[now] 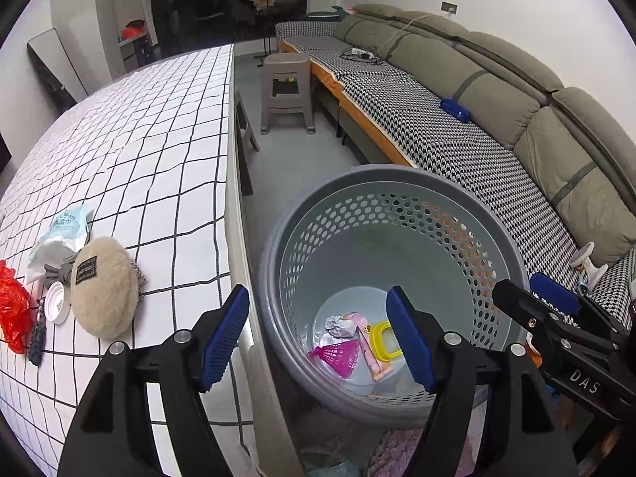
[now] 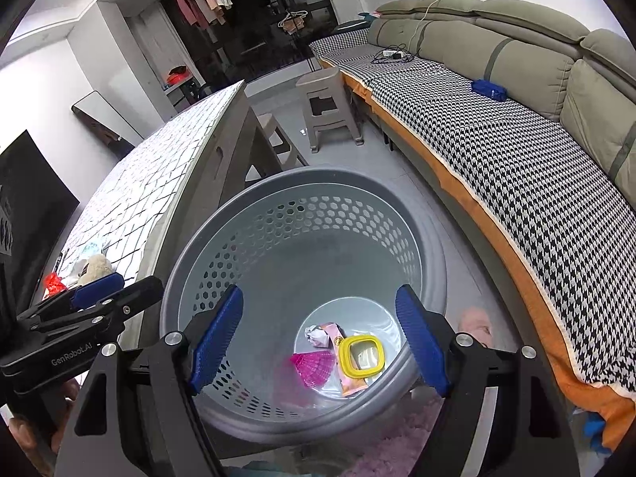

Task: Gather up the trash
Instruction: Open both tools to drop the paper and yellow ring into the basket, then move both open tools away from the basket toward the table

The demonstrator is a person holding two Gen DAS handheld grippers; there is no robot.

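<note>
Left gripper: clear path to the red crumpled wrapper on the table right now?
Probably yes. The left gripper hangs open and empty over the table edge and the grey basket. The red crumpled wrapper lies uncovered on the tablecloth to its left; only the beige plush pouch and a white cap sit between, low enough to pass over.

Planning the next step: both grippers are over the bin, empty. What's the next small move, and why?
Probably swing the left gripper back toward the table for the red wrapper. Both it and the right gripper stand open with nothing between the pads, hovering over the bin, which already holds several scraps. The wrapper and a torn packet are on the table on the left gripper's side.
</note>
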